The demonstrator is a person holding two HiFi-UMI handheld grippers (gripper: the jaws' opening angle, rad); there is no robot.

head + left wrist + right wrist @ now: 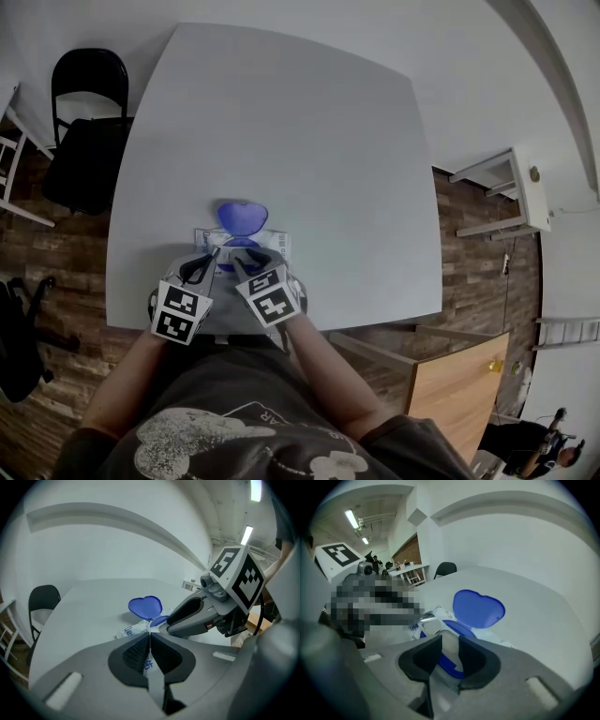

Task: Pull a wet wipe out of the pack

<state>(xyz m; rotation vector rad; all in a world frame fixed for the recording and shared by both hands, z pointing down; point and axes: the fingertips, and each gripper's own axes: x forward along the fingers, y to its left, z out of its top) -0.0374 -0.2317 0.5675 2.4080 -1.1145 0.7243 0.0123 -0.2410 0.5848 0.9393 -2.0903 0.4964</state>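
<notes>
A wet wipe pack (274, 246) lies near the front edge of the white table (309, 141), its blue heart-shaped lid (242, 217) flipped open towards the far side. My left gripper (215, 254) is shut on the pack's left edge; the printed wrapper (149, 660) is pinched between its pads. My right gripper (237, 263) points down into the blue-rimmed opening (446, 665). Its jaws stand a little apart, with the whitish tuft of a wipe (450, 649) in the gap between them. From the left gripper view the right gripper (187, 616) reaches in beside the lid (145, 606).
A black chair (89, 122) stands off the table's far left corner. A white frame (502, 192) and a wooden panel (459, 375) are on the brick-pattern floor to the right. The person's torso is close against the table's front edge.
</notes>
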